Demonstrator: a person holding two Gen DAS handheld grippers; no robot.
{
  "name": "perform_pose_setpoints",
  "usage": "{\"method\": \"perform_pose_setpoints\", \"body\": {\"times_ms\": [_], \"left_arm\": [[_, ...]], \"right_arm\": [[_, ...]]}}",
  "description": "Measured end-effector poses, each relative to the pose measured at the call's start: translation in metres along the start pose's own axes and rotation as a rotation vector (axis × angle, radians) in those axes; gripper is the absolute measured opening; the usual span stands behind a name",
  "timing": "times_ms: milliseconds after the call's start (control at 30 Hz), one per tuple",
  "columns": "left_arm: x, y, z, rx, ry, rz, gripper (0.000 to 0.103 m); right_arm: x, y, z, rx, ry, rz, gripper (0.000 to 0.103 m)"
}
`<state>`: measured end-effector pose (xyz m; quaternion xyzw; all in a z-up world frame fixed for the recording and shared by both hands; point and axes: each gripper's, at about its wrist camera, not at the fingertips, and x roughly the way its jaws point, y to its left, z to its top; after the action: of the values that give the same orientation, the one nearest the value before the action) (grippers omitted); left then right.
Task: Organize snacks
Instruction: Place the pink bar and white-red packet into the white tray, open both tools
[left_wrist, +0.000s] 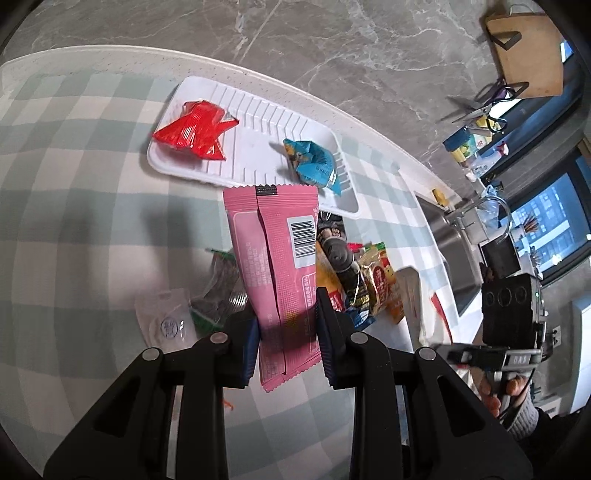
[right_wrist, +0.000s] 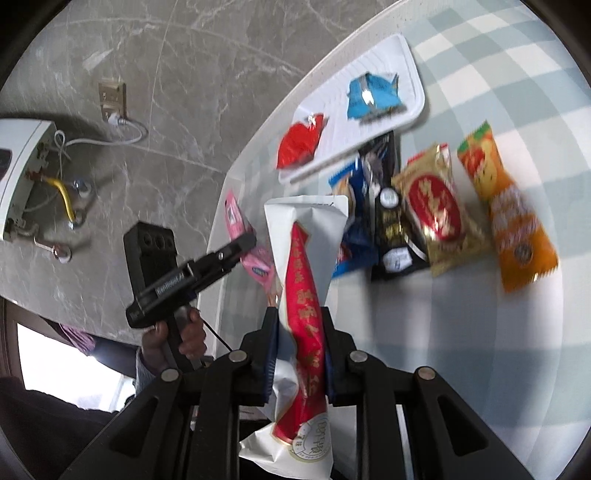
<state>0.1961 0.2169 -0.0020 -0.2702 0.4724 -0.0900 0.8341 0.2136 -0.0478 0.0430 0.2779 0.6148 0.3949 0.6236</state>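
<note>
Left gripper (left_wrist: 286, 325) clenched on a pink snack packet (left_wrist: 279, 266), barcode side up, long axis running from the jaws at lower centre toward the middle of the frame. Just beyond the packet's top edge, a white ribbed tray (left_wrist: 258, 147) at upper centre, holding a red wrapper (left_wrist: 194, 131) at its left end and a blue wrapper (left_wrist: 314, 162) at its right end, well apart from each other. Below the tray and right of the packet, a loose heap of snack bags (left_wrist: 362, 280) on a green-and-white checked tablecloth (left_wrist: 74, 177); left of the packet, a clear bag (left_wrist: 166, 321). At far right, a steel sink (left_wrist: 454, 251). Right gripper (right_wrist: 299, 354) clamped around a white packet with a red stripe (right_wrist: 303, 295), standing up through centre frame. Past it, right of centre, a dark bag (right_wrist: 391, 229), a gold-and-red bag (right_wrist: 439, 210) and an orange bag (right_wrist: 509, 210) side by side on the cloth, tray above them at upper right.
</note>
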Motion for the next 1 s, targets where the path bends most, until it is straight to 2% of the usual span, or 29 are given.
{"method": "perform_pose_setpoints", "body": {"times_ms": [600, 1000], "left_arm": [[0.026, 0.002, 0.074, 0.032, 0.018, -0.013, 0.025], [0.071, 0.0, 0.131, 0.079, 0.062, 0.01, 0.025]], "right_arm": [[-0.006, -0.016, 0.092, 0.075, -0.096, -0.006, 0.022], [0.006, -0.031, 0.175, 0.067, -0.126, -0.076, 0.022]]}}
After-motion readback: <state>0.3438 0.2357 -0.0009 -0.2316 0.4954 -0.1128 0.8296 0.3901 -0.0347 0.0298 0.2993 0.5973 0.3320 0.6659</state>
